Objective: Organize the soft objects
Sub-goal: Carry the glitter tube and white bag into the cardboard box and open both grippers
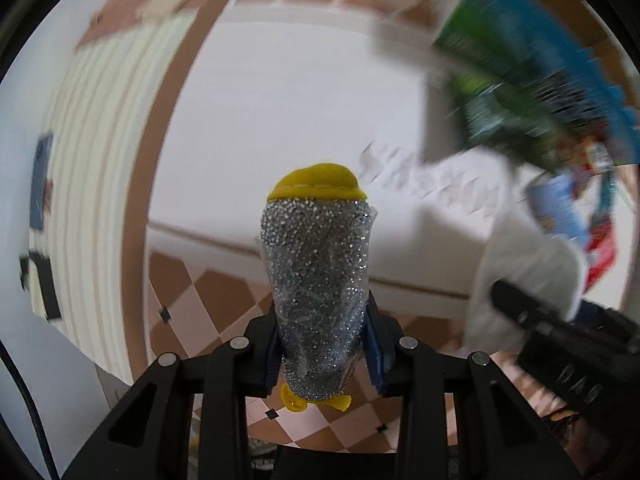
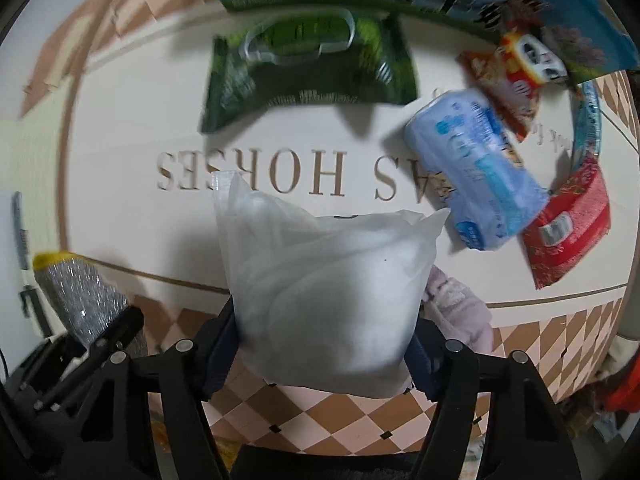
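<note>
Cream cloth [image 2: 120, 152] with a brown border line, large brown lettering and a tan-and-pink diamond-check edge covers the surface, and much of both views is smeared with blur. At the far left of the right wrist view we see our left claw [image 1: 322, 350] clamped on a silver scrubber [image 1: 316, 280], a tapered, glittery mesh bundle in clear wrap with a rounded yellow cap at its tip and yellow bits at its base; it is lifted above the checked edge. Moving right, our right claw [image 2: 326, 354] is clamped on a white bag [image 2: 328, 280], a puffy, translucent sack of soft white filling, wrinkled at its top, held over the near edge of the cloth. Behind it lies a glossy green wipes pack [image 2: 308, 68] with a clear oval lid. Just right of the bag a fuzzy pale pink item [image 2: 460, 304] peeks out. Farther right lie a blue tissue pack [image 2: 476, 168], cylindrical and shiny, and a flat red packet [image 2: 568, 220] near it.
</note>
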A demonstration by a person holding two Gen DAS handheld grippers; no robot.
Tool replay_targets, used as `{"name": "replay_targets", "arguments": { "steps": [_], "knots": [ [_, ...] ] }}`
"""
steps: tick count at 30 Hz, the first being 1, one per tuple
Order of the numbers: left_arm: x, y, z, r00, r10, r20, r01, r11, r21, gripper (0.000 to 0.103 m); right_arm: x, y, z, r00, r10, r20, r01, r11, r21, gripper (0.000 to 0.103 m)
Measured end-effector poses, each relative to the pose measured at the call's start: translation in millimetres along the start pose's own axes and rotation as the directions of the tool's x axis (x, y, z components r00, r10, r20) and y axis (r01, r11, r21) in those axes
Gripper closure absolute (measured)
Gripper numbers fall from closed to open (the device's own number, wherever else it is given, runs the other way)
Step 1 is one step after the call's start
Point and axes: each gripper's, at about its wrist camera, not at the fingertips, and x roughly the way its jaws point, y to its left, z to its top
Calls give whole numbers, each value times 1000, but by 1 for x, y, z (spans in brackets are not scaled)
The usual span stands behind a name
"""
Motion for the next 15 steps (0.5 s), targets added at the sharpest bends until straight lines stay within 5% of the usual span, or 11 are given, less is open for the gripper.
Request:
{"name": "replay_targets", "arguments": {
  "steps": [5,9,15],
  "knots": [
    [-87,-45,9,988,-116,106,108,991,81,72,-77,-29,-9,986,134,98,-134,991,-2,30],
    [-171,-74,72,967,-217,136,195,968,161,72,-159,-65,-2,954,204,218,-206,978,-16,30],
    [-200,-129,189,956,-269,113,240,945,222,72,-248,-111,86,922,188,340,-191,981,-24,30]
  ]
}}
